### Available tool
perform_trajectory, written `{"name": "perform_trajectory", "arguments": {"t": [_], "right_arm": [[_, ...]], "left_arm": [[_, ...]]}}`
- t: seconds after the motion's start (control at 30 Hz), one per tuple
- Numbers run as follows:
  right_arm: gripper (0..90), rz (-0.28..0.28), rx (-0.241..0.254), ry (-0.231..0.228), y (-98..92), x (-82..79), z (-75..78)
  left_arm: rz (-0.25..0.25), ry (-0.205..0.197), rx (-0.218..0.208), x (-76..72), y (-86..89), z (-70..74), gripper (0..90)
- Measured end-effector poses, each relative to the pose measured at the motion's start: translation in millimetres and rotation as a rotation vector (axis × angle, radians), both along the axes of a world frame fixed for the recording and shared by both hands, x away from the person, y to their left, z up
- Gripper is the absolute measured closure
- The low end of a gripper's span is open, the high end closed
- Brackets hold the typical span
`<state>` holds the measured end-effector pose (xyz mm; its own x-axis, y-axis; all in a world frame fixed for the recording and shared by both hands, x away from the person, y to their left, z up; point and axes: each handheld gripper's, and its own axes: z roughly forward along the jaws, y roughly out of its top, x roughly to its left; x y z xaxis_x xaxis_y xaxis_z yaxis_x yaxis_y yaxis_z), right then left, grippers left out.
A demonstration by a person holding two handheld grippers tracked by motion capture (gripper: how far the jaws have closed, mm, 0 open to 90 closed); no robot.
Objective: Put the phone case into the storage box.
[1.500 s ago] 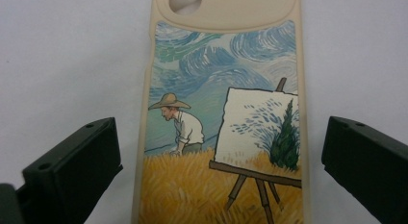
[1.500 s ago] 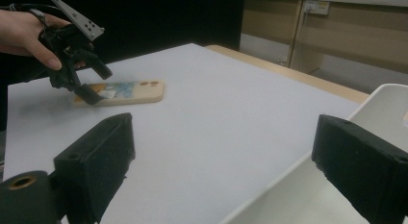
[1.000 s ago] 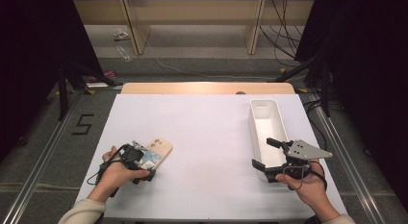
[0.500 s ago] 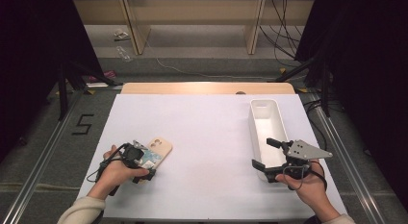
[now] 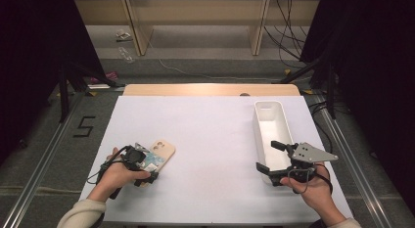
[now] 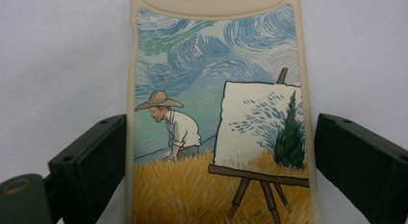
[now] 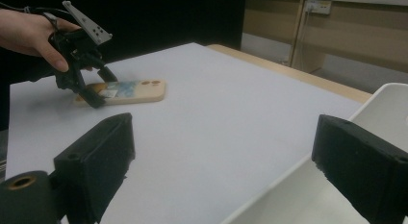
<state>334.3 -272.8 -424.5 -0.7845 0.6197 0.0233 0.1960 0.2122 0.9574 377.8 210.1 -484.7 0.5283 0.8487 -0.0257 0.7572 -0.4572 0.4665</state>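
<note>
A phone case (image 5: 160, 150) with a painted field scene lies flat on the white table at the near left. My left gripper (image 5: 147, 163) points down over its lower half. Its jaws have just been closing and now rest against both long edges of the phone case (image 6: 216, 104). The right gripper view shows that left gripper (image 7: 96, 92) and the case (image 7: 134, 91) from afar. My right gripper (image 5: 266, 154) hovers open at the near right. The white bin's (image 5: 268, 106) near left wall passes under the gap between its jaws, and nothing is held in them.
The long white bin (image 7: 385, 94) stands lengthwise at the right side of the table and looks empty. A wooden strip (image 5: 210, 89) runs along the table's far edge. Shelving and cables lie on the floor beyond.
</note>
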Motion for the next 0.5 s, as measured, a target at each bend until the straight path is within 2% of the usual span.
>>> {"name": "perform_trajectory", "arguments": {"t": [0.07, 0.5], "right_arm": [[8.6, 0.001, -0.001, 0.0, -0.1, 0.0, 0.0], [8.7, 0.001, 0.002, 0.0, -0.3, -0.2, 0.3]], "left_arm": [[0.002, -0.001, -0.003, -0.3, -0.2, 0.8, 9.7], [0.006, -0.005, -0.002, -1.1, -0.5, 0.9, 10.5]]}}
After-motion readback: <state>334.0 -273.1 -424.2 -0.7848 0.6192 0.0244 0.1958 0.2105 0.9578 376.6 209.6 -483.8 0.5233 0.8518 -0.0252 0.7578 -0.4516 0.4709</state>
